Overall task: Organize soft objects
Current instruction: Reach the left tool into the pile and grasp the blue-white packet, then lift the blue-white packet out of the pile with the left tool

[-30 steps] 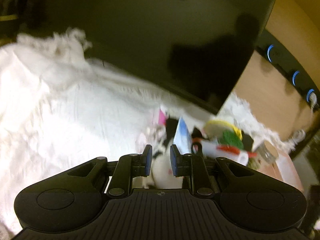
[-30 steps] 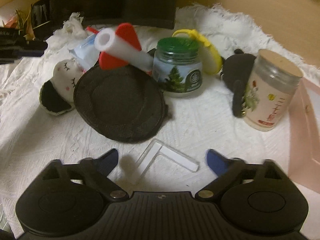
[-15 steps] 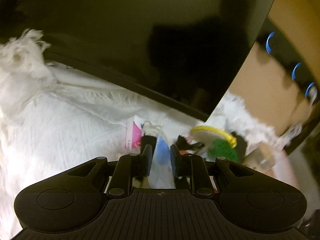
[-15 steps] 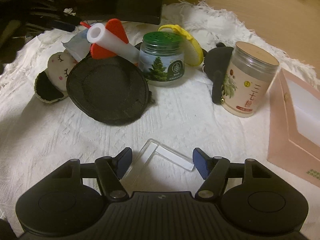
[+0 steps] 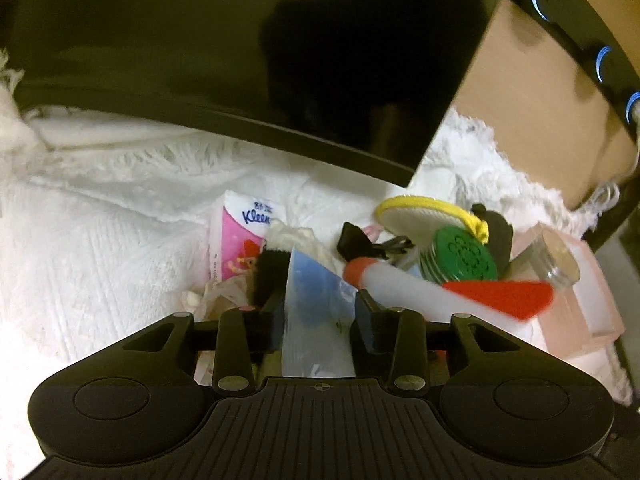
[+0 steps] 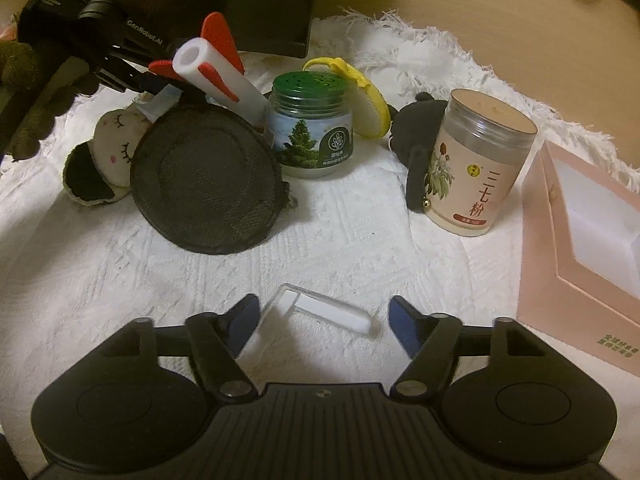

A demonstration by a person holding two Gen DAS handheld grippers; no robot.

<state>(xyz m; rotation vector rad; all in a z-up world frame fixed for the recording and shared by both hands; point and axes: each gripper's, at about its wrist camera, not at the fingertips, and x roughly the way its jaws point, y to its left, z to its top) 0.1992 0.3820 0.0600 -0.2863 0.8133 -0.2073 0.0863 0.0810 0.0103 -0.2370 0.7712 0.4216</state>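
In the left wrist view my left gripper hangs low over the pile with its jaws opening. A blue-and-white tissue packet stands loosely between them. Beside it lie a pink Kleenex pack and a white foam rocket with red fins. The right wrist view shows my right gripper, jaws opening, astride a clear L-shaped plastic piece on the white cloth, without touching it. Beyond are a round black pouch, a plush doll, a black plush and the left gripper.
A green-lidded jar, a yellow-rimmed pouch and a tall clear jar stand behind. A pink box sits at the right. A large dark monitor rises at the back, with the wooden desk beyond the cloth's fringe.
My left gripper has travelled toward the pile carrying the blue packet, and its jaws have widened around it. The right gripper narrowed, then widened again over the clear piece.
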